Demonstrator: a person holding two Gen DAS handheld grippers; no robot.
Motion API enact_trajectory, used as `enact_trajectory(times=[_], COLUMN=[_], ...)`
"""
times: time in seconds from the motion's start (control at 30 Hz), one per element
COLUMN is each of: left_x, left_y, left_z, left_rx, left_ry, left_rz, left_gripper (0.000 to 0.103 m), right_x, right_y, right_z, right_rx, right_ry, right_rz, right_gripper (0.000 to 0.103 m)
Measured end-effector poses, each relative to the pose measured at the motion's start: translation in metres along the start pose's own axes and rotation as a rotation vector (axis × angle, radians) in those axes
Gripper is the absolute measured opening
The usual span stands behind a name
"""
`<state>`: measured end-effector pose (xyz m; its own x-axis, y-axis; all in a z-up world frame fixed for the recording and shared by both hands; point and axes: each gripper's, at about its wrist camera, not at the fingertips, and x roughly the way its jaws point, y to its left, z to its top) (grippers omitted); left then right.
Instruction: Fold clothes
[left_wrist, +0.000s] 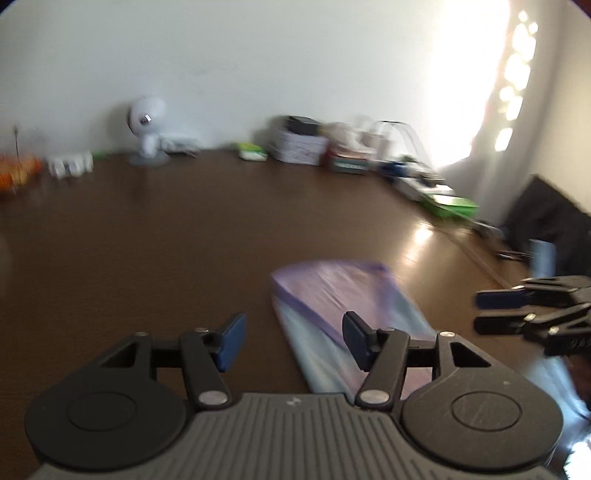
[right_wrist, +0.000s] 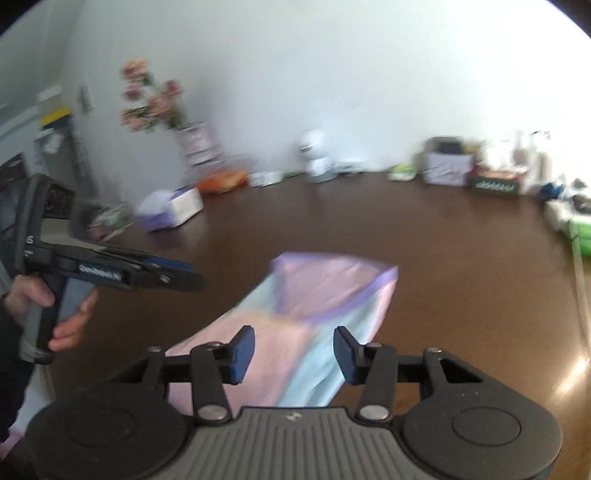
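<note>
A: Where's the garment (right_wrist: 314, 314)?

B: Folded, pastel pink, blue and purple, lying on the dark table (left_wrist: 147, 240) toward its near side. Bare wood surrounds its far end and both long edges.

A: And the clutter?

B: Back along the wall: a white figurine (left_wrist: 147, 125), boxes (left_wrist: 299, 142), a flower vase (right_wrist: 195, 142), a tissue box (right_wrist: 170, 210). All well apart from the cloth.

A: Fingers?

B: The left gripper (left_wrist: 293, 341) has its fingers apart, nothing between them, over the cloth's left edge. The right gripper (right_wrist: 293, 354) is spread too, above the cloth, not pinching it. A hand (right_wrist: 55, 314) holds the left one.
</note>
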<state>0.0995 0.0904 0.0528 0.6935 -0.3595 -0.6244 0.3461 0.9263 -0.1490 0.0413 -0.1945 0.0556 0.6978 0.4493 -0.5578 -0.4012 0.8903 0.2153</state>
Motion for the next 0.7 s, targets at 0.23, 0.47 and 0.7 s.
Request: enact_trajectory(times=[0.23,0.47,0.7], left_x=[0.080,0.076,-0.022], left_y=[0.003,0.002,-0.043], left_z=[0.027,0.012,-0.030], left_rx=[-0.032,-0.051,0.090], left_ry=[0.100,0.078,-0.108], left_rz=[-0.016,-0.025,-0.078], left_gripper=[0.043,0.003,0.003], right_x=[0.095,0.104,0.016], right_y=[-0.041,-0.046,-0.032], right_z=[0.045,0.037,0.025], right_rx=[0.094,0.069,-0.015], right_ry=[0.132,0.148,0.031], right_rz=[-0.083,-0.076,0.042], right_gripper=[0.031,0.004,0.004])
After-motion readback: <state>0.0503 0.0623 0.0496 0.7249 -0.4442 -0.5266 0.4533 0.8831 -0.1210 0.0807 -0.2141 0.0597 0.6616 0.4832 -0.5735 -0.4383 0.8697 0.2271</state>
